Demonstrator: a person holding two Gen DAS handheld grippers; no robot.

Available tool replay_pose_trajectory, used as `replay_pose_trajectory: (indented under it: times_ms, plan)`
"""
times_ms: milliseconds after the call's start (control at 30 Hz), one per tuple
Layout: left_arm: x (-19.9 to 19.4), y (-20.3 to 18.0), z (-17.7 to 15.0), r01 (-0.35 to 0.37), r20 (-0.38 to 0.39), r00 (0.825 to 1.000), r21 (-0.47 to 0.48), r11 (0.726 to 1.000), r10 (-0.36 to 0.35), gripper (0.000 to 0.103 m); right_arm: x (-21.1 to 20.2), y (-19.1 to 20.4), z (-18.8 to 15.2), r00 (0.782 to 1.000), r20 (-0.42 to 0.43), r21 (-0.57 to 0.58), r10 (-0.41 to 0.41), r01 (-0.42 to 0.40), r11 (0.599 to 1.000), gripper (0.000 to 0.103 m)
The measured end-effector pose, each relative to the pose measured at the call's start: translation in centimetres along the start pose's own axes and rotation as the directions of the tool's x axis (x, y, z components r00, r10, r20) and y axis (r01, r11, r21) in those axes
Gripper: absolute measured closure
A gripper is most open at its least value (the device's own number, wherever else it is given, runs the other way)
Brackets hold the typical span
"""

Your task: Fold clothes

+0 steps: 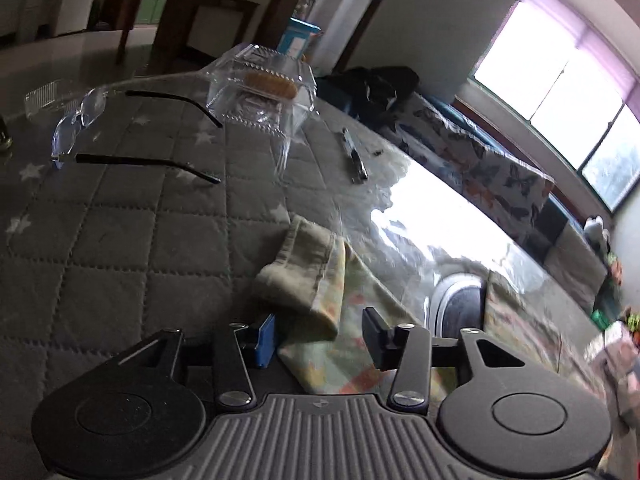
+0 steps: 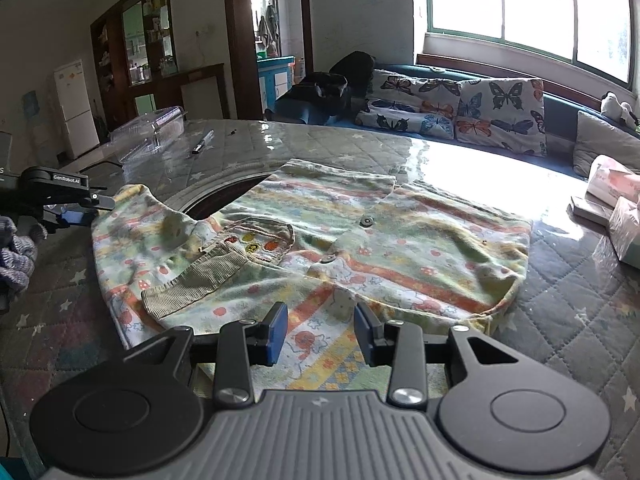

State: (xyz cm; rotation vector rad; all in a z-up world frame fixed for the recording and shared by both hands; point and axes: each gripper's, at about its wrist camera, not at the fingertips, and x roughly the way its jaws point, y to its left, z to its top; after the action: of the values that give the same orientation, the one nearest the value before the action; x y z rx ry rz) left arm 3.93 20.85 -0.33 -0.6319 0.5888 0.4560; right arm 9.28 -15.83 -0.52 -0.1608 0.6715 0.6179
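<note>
A small printed cotton shirt (image 2: 320, 232) with a ribbed corduroy pocket lies flat on the quilted, plastic-covered table (image 2: 560, 320). The right gripper (image 2: 320, 330) hovers over its hem, jaws apart; the left gripper (image 1: 318, 336) stands open around a folded sleeve edge.

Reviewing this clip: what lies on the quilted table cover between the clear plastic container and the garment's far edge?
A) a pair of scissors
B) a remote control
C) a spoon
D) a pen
D: a slim dark pen lies on the table cover, right of the clear plastic container and beyond the child's patterned shirt.
</note>
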Motion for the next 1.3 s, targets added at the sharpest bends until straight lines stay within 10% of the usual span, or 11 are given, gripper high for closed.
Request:
replay_pose_trajectory:
  times_ms: [200,500,767,967,1167,1300]
  plan:
    - [0.7,0.5,0.7,-0.025,0.014,1.0,-0.027,0.999,0.026,0.092,-0.1,-0.2,-0.2,1.0,0.004,0.008,-0.005,0.005,1.0,0.067]
    - [-3.7,-4.9,0.3,0.184,0.068,0.978,0.156,0.97,-0.197,0.1,-1.2,-1.2,-0.3,0.999,0.038,0.049,-0.03,0.028,0.998,0.067]
    - [-8.0,-13.3,-3.5,0.491,-0.049,0.861,0.337,0.803,-0.506,0.1,-3.0,-3.0,-0.6,0.993,0.078,0.114,-0.089,0.079,0.99,0.067]
    - [-7.4,-17.4,-8.9,0.643,-0.263,0.762,0.406,0.649,-0.591,0.099,-4.5,-4.9,-1.0,0.986,0.095,0.186,-0.138,0.119,0.975,0.067]
    - [-6.3,-19.0,-13.7,0.69,-0.435,0.724,0.446,0.57,-0.535,0.093,-4.7,-5.6,-1.0,0.987,0.101,0.227,-0.127,0.102,0.969,0.067]
    - [-6.9,-18.5,-13.5,0.675,-0.422,0.738,0.488,0.553,-0.527,0.073,-4.0,-4.9,-0.8,0.993,0.09,0.226,-0.075,0.052,0.973,0.067]
